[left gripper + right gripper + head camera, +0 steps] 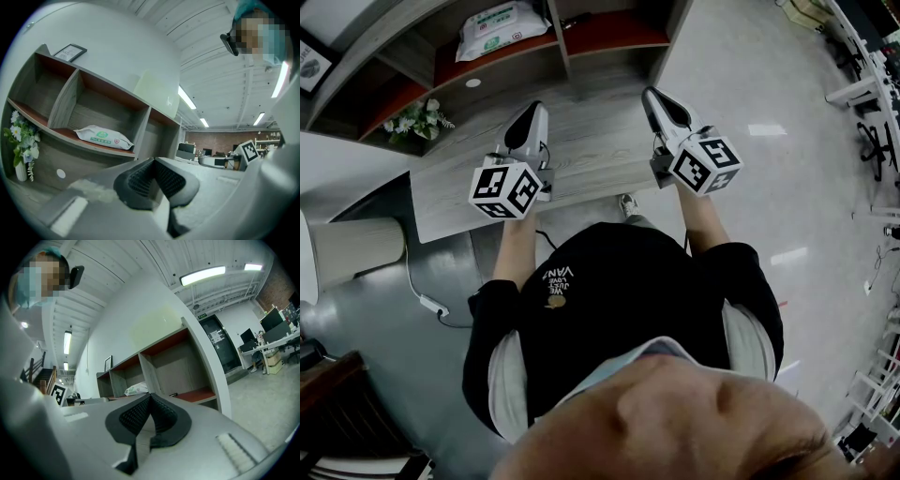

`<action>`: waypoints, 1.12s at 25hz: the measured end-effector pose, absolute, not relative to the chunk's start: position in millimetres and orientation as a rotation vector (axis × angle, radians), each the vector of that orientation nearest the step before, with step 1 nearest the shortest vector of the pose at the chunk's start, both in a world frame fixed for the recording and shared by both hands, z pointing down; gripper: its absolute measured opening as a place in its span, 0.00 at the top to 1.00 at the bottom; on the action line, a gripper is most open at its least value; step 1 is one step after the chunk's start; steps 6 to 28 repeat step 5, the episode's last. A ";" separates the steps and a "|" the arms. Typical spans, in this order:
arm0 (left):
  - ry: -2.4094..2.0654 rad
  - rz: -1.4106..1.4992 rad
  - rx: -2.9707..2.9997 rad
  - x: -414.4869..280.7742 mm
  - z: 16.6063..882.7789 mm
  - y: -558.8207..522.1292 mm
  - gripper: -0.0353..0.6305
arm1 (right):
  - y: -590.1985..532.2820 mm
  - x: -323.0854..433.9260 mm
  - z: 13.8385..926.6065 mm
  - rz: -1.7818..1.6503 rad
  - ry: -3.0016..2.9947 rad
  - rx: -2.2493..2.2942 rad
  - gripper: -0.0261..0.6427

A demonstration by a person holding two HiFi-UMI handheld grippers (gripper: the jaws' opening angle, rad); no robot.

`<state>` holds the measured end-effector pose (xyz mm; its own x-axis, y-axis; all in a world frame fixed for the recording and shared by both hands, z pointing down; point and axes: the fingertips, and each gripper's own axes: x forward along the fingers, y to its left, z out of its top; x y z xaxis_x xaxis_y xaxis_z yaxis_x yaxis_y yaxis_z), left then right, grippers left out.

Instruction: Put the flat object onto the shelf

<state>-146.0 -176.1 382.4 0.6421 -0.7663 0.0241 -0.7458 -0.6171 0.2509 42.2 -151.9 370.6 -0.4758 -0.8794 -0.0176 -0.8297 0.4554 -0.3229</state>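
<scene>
A flat white packet [500, 29] with green print lies in the middle compartment of the wooden shelf [562, 52]; it also shows as the packet [103, 136] in the left gripper view and, small and far off, the packet [137, 389] in the right gripper view. My left gripper [530, 111] hovers over the grey wood counter [591, 155], a little in front of and below the packet, shut and empty. My right gripper [652, 96] is held beside it to the right, facing the right compartment, also shut with nothing in it. Close up, the left gripper [153, 162] and right gripper [149, 397] have their jaws pressed together.
A vase of white flowers [418, 119] stands at the counter's left end, and a framed picture [311, 60] sits on top of the shelf. A beige cylinder [356, 248] and a cable with a plug [431, 305] are on the floor at the left. Open floor lies right of the shelf.
</scene>
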 end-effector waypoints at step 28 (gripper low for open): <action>-1.236 -0.123 2.623 -146.6 383.6 -177.1 0.95 | -153.7 42.6 370.5 -0.403 2.519 -1.493 0.96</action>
